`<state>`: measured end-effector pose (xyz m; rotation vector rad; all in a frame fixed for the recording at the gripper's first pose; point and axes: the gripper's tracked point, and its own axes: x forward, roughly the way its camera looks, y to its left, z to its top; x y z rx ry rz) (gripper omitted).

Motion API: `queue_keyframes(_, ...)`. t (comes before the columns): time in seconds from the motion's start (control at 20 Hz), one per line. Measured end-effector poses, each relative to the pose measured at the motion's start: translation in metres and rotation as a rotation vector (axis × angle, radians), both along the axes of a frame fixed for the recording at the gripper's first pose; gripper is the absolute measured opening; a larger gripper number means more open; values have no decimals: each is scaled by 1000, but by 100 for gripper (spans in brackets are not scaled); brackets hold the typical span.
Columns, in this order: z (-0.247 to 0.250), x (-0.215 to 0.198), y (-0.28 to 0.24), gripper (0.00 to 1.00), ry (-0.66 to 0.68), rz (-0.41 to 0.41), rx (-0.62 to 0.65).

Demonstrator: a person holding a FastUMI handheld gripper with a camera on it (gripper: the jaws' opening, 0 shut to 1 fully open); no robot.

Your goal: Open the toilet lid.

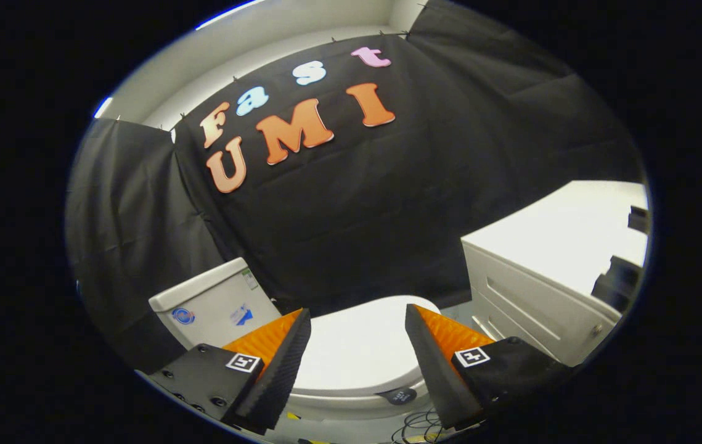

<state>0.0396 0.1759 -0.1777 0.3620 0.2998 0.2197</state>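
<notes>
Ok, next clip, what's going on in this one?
A person is holding a handheld gripper out over a white toilet. Its two fingers stand apart and open, touching nothing. The toilet lid is down, closed, seen between and just beyond the fingers. The tank stands behind the left finger and a white cabinet off to the right. The lid has not been gripped or lifted yet.

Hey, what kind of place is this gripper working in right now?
Most likely a mock bathroom set up in a cloth-walled booth. A white toilet with its lid down lies between and beyond the open gripper, its tank stands against the black cloth, and a white cabinet sits beside it.
</notes>
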Motion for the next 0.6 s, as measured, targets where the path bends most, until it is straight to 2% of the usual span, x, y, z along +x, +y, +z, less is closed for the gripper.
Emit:
queue_keyframes(0.3,-104,-1,-13,99,229,-32,87)
queue_keyframes(0.4,-139,-10,-8,99,361,-8,128)
queue_keyframes(0.6,-176,-20,1,99,535,6,242)
